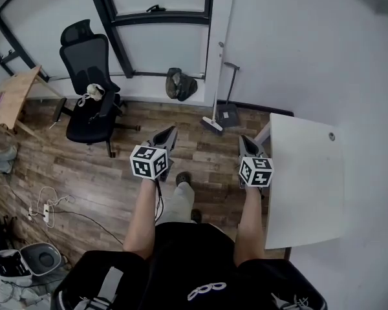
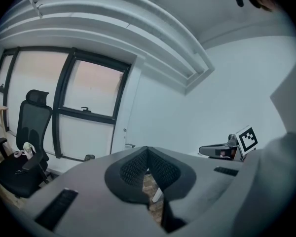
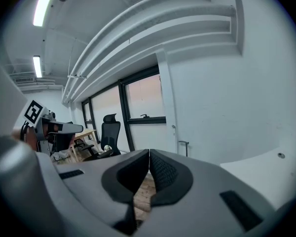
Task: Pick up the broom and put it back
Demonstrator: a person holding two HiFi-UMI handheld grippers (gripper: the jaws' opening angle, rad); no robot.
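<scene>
The broom (image 1: 215,102) leans against the white wall ahead, its white handle upright and its pale head (image 1: 212,124) on the wood floor. A dark dustpan (image 1: 229,113) with a long handle stands right beside it. My left gripper (image 1: 171,130) is held in the air short of the broom and to its left, shut with nothing in it. The right gripper (image 1: 244,139) hovers just right of the dustpan, also shut and empty. In the left gripper view the pads (image 2: 138,164) meet at the tip, and a sliver of the broom head (image 2: 158,194) shows below them. The right gripper view shows its pads (image 3: 160,169) together and the dustpan handle (image 3: 183,143).
A white table (image 1: 307,179) stands close on the right, its edge beside my right gripper. A black office chair (image 1: 90,102) is at the left, with a wooden desk (image 1: 13,95) beyond it. A dark bag (image 1: 180,84) lies at the wall. Cables (image 1: 45,212) and bins (image 1: 42,258) are at lower left.
</scene>
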